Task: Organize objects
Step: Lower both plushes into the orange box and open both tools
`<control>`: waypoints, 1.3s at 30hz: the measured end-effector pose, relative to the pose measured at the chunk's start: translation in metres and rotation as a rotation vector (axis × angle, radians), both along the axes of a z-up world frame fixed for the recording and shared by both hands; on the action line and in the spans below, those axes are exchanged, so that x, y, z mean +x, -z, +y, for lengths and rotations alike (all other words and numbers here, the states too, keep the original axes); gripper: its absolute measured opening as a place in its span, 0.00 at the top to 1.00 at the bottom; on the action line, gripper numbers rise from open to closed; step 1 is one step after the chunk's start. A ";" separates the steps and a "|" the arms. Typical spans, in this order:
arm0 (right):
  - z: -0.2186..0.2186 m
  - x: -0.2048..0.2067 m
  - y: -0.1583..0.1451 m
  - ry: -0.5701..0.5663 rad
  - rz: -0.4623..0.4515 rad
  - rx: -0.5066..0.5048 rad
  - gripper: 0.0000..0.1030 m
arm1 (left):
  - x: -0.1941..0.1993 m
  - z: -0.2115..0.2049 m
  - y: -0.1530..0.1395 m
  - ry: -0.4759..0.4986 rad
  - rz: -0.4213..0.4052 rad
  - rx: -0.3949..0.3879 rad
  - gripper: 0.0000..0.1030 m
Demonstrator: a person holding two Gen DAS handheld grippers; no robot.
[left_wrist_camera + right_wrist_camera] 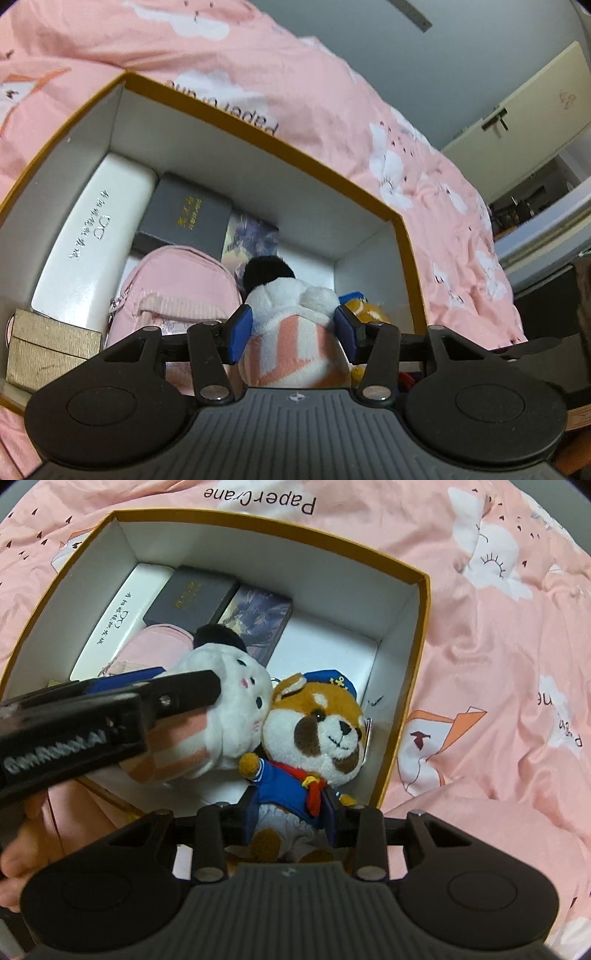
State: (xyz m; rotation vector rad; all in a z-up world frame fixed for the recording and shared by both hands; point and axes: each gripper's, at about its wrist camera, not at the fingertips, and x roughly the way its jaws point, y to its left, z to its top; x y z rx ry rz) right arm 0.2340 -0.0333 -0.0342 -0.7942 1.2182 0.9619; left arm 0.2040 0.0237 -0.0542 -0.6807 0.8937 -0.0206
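Note:
An orange-rimmed white cardboard box (258,140) (258,522) lies open on pink bedding. My left gripper (293,325) is shut on a white plush with pink stripes and a black pompom (291,306) (229,686), held over the box's near side; one of its fingers (184,692) lies across the plush in the right wrist view. My right gripper (291,812) is shut on the body of a shiba dog plush in a blue sailor suit (317,723), whose head is inside the box near the right wall. The two plush heads touch. The dog plush (365,310) barely shows in the left wrist view.
Inside the box lie a white glasses case (92,236) (118,620), a dark grey box (184,218) (188,594), a purple patterned box (258,620), a pink pouch (177,291) and a gold box (48,354). Pink bedding (480,664) surrounds it. A hand (22,849) shows at left.

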 end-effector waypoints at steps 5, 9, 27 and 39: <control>0.001 0.006 0.001 -0.028 0.012 0.004 0.64 | 0.003 0.015 -0.013 0.148 0.043 -0.041 0.45; 0.001 0.006 0.003 -0.051 0.014 0.002 0.64 | 0.004 0.014 -0.019 0.244 0.099 -0.008 0.48; 0.014 0.012 0.026 0.008 0.079 -0.081 0.63 | 0.008 -0.005 0.026 0.284 0.217 -0.011 0.73; -0.001 0.003 -0.023 -0.142 0.018 0.064 0.68 | 0.017 0.020 -0.002 0.229 0.053 -0.013 0.73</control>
